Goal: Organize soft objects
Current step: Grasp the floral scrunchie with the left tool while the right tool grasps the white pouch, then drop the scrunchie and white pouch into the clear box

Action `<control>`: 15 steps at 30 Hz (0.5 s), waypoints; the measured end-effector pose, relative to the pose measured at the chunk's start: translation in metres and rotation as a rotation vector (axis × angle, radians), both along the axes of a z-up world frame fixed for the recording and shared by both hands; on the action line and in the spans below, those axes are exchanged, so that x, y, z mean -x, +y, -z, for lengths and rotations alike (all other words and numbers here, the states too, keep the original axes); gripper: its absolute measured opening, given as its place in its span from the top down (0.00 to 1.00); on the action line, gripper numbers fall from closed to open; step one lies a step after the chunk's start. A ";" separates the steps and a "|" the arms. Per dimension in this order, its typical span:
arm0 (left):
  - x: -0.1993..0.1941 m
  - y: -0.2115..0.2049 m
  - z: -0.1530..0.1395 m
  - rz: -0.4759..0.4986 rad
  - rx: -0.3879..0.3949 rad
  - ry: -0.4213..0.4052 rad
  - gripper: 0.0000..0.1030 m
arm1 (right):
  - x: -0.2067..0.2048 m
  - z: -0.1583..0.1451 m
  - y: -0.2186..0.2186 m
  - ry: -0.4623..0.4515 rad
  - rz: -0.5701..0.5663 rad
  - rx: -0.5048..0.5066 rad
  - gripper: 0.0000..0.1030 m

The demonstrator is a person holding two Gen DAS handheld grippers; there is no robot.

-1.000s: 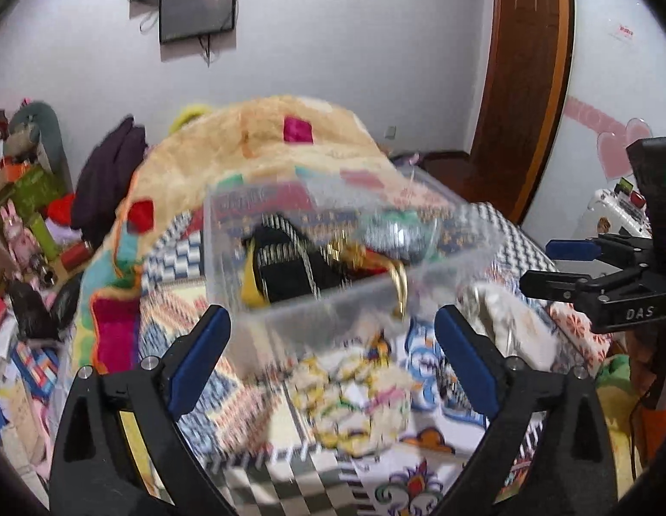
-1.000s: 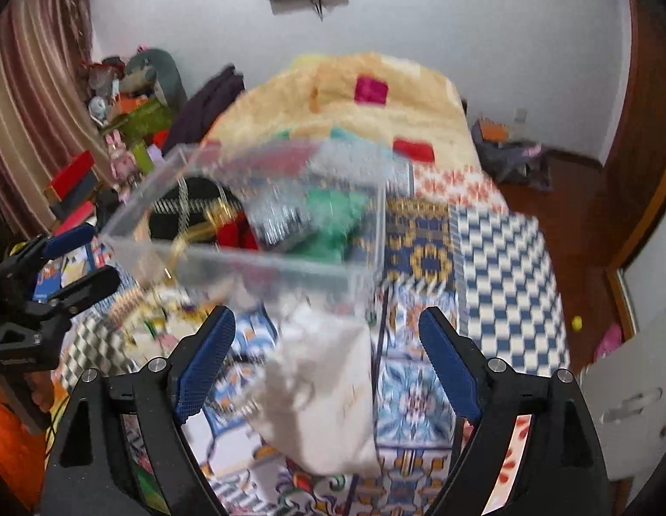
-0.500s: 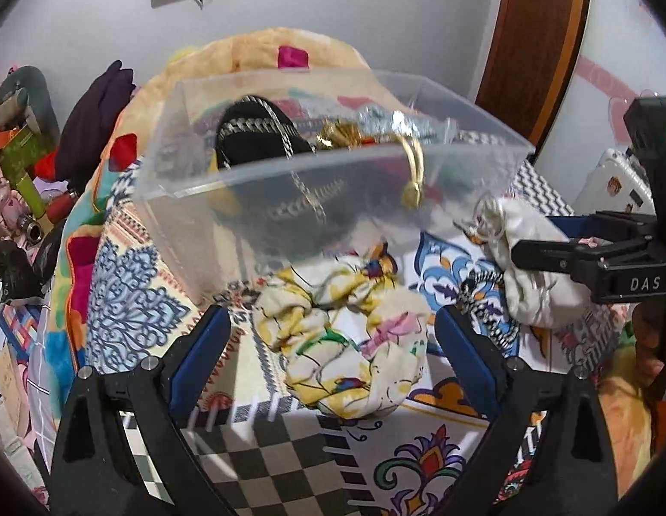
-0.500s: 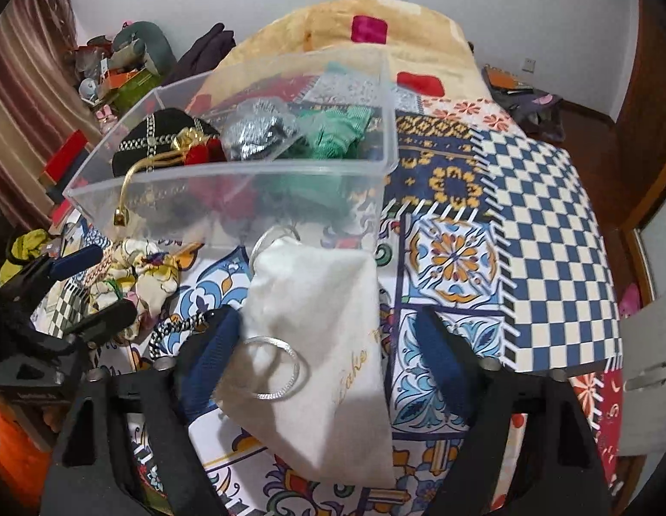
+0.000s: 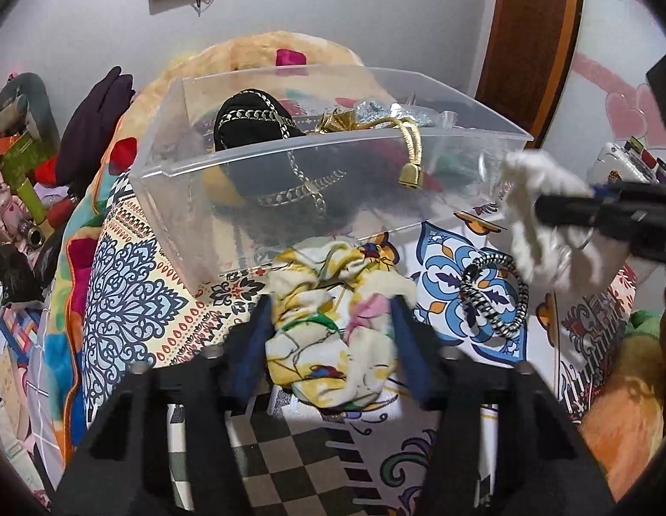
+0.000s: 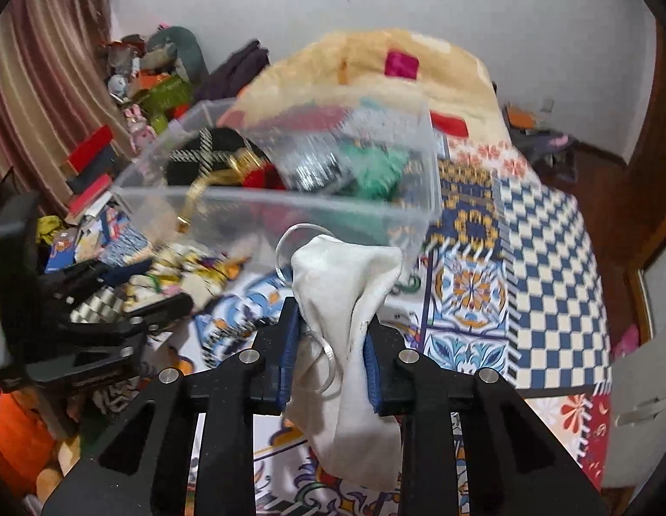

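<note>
The left hand-held gripper (image 5: 330,331) sits low over the bed (image 5: 130,301), its blue pads pressed against either side of a floral scrunchie (image 5: 333,327) that lies bunched on the patterned cover near the bed's front edge; the jaws are narrowed onto the cloth. Just beyond it stands a clear bin (image 5: 324,163), holding a black pouch with chain trim (image 5: 251,124), a gold strap (image 5: 412,150) draped over its front wall, and silver and green items further right. To the right of the scrunchie a black-and-white hair tie (image 5: 494,294) lies flat on a blue flower print, apart from both grippers.

The right hand-held gripper (image 6: 330,359) is clamped on a white drawstring pouch (image 6: 345,301), which is lifted off the bed, its top rising toward the bin's (image 6: 290,206) near wall and its bottom hanging below the jaws. A pale ribbon loop (image 6: 290,236) sticks out at the pouch's upper left. From the left wrist view the same pouch (image 5: 539,223) hangs beside the bin's right corner.

No writing can be read on any of these; motion blur smears the pouch and bin.
</note>
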State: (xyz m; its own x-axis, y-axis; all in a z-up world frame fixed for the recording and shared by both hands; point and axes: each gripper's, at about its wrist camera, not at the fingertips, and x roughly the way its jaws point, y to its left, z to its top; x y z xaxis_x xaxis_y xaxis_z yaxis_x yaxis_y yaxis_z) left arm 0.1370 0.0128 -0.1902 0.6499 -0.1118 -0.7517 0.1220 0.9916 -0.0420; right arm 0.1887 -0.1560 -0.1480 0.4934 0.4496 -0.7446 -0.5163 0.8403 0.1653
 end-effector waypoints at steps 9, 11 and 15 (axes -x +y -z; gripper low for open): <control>0.011 0.012 -0.011 0.000 0.014 -0.035 0.82 | 0.011 -0.041 -0.006 -0.114 0.000 -0.053 0.77; 0.016 0.014 -0.019 0.001 0.018 -0.057 0.82 | 0.010 -0.047 -0.006 -0.132 0.009 -0.063 0.77; 0.026 0.016 -0.042 -0.004 0.012 -0.126 0.82 | 0.007 -0.056 -0.004 -0.157 0.025 -0.085 0.77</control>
State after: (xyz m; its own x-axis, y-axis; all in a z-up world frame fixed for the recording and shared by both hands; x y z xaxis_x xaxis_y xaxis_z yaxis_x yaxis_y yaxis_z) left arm 0.1115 0.0287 -0.1479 0.7398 -0.1175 -0.6624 0.1228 0.9917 -0.0389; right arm 0.1817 -0.1600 -0.0917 0.6127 0.4936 -0.6172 -0.5203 0.8398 0.1551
